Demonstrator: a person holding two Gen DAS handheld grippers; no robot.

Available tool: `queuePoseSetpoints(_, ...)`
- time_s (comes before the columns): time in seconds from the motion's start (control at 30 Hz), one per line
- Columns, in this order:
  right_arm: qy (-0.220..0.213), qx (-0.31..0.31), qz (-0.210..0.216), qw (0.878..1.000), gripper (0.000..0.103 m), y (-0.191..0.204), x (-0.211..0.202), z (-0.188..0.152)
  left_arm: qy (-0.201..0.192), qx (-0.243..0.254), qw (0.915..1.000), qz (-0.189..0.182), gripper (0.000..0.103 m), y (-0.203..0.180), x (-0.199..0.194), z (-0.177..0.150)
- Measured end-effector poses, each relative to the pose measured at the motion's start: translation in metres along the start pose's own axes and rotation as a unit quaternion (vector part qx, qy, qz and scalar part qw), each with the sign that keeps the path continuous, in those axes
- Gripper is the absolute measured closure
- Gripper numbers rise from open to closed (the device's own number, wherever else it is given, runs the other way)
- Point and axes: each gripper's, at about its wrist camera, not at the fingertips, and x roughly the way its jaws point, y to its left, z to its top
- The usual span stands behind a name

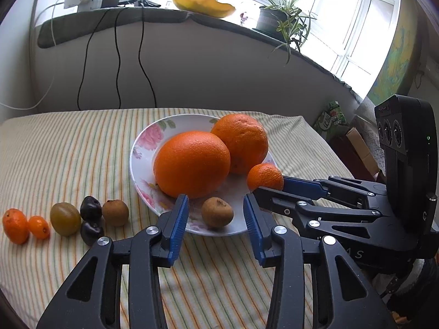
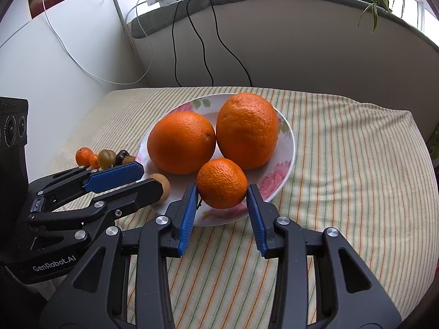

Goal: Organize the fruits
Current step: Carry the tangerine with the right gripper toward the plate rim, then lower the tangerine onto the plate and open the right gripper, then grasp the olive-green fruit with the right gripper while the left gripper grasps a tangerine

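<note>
Fruits are split between a floral plate (image 1: 142,148) and the striped cloth (image 1: 68,150): two big oranges (image 1: 192,163) sit touching on the plate, with a small brown fruit (image 1: 217,212) at its near rim. Off to the plate's left lies a row of small fruits (image 1: 65,220) on the cloth. The left gripper (image 1: 216,216) stands with its fingers spread to either side of the brown fruit, not touching it, while the right gripper (image 2: 222,200) pinches a mandarin (image 2: 221,183) between its blue pads, over the plate's near edge.
</note>
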Motion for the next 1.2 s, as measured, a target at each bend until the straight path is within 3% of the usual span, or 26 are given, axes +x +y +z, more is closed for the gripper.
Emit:
queuePoseSetpoints(0.27, -0.016, -0.007, -0.011, 1.000, 0.045, -0.001, -0.008, 0.002, -0.004, -0.002, 1.0000, 0.006, 0.062, 0.002, -0.004, -0.001)
queuePoseSetpoints(0.63, -0.020, -0.013, -0.002, 1.000, 0.044, 0.009, -0.016, 0.002, -0.011, -0.009, 0.9997, 0.019, 0.062, 0.011, -0.016, -0.007)
queuePoseSetpoints(1.2, -0.005, -0.092, 0.077, 0.993, 0.044, 0.085, 0.003, 0.014, -0.038, -0.064, 0.9903, 0.118, 0.062, 0.096, -0.069, -0.030)
